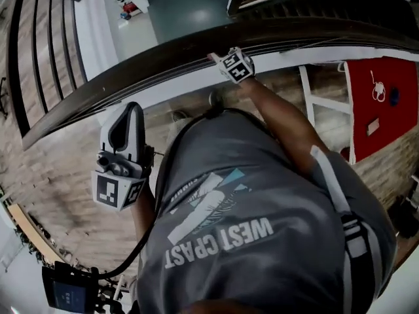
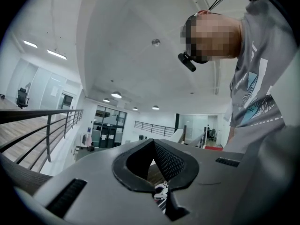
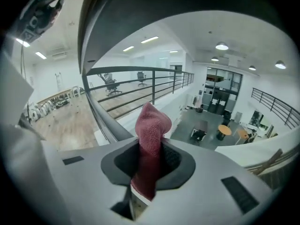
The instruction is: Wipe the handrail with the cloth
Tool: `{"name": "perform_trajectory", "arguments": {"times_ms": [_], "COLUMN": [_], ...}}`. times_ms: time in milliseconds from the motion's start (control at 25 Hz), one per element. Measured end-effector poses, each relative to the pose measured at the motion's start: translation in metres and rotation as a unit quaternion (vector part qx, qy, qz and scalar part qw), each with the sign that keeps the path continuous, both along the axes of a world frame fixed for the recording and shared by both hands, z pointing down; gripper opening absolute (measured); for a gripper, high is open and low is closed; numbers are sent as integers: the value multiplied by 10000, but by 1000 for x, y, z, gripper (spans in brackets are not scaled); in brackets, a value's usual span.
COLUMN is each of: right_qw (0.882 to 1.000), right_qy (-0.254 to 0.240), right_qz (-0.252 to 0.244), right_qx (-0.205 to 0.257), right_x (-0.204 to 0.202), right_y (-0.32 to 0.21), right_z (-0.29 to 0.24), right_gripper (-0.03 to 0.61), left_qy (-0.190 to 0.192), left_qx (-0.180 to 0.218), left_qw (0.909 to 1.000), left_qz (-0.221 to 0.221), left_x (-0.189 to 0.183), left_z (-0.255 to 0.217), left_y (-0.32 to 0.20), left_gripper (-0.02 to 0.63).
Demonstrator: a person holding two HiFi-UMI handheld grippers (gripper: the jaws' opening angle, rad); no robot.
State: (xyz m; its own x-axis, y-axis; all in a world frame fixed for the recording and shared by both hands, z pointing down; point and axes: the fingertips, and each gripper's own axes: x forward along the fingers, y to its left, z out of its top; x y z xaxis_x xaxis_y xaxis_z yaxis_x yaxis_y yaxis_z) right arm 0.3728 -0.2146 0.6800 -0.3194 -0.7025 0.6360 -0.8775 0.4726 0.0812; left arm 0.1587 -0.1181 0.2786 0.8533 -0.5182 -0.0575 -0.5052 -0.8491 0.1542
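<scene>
The dark handrail curves across the top of the head view, from lower left to upper right. My right gripper reaches up to the rail's near side, its marker cube facing me. In the right gripper view that gripper is shut on a red cloth, whose folded end sticks up past the jaws beside the handrail. My left gripper is held back over the wooden floor, away from the rail, pointing up. Its jaws stand shut with nothing between them, aimed at the ceiling.
Black balustrade bars run under the rail at the left, with an open drop to a lower floor beyond. A red panel lies at the right. A small screen device sits at the bottom left. The person's torso fills the middle.
</scene>
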Motion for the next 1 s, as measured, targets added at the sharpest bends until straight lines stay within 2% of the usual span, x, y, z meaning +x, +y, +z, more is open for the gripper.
{"name": "perform_trajectory", "arguments": {"times_ms": [80,120,200,320,400,440,480,520,600,640,720,800,880,920,1000], "right_qw": [10000,9996,9927,9610,9441,9434,9497,9616,9869,9947,9996,9994,9998,9999,9954], "right_qy": [53,94,163,245,280,223,104,-33,-228,-261,-243,-278,-170,-55,58], "right_qz": [28,266,1197,2755,3285,3309,3128,2744,1597,995,114,-147,-65,131,951], "right_qx": [-68,-47,16,45,47,57,70,75,44,14,-61,-118,-89,-60,-72], "right_x": [24,46,111,205,218,203,173,131,34,-10,-69,-80,-54,-27,43], "right_y": [18,25,37,67,74,69,61,51,35,31,29,30,35,37,45], "right_z": [2,-4,-13,-17,-18,-18,-17,-15,-12,-10,-7,-8,-11,-12,-12], "right_gripper": [54,54,54,54,54,54,54,54,54,54,54,54,54,54,54], "left_qy": [-111,-104,-79,-195,-169,-137,-123,-134,-219,-228,-216,-223,-184,-207,-236], "left_qx": [-243,-354,-444,-546,-610,-630,-653,-646,-520,-474,-444,-436,-422,-389,-376], "left_qw": [9995,9991,9985,9970,9961,9958,9955,9957,9973,9980,9986,9987,9989,9990,9990], "left_qz": [-155,-224,-313,-504,-622,-656,-673,-648,-468,-357,-188,-120,-64,-13,74], "left_x": [-4,-9,-23,-50,-63,-68,-70,-71,-66,-61,-54,-55,-56,-57,-57], "left_z": [9,9,1,-3,-1,0,1,3,5,3,-1,-3,-6,-5,-3], "left_y": [8,10,10,13,13,13,15,17,24,26,29,32,34,34,34], "left_gripper": [5,5,5,5,5,5,5,5,5,5,5,5,5,5,5]}}
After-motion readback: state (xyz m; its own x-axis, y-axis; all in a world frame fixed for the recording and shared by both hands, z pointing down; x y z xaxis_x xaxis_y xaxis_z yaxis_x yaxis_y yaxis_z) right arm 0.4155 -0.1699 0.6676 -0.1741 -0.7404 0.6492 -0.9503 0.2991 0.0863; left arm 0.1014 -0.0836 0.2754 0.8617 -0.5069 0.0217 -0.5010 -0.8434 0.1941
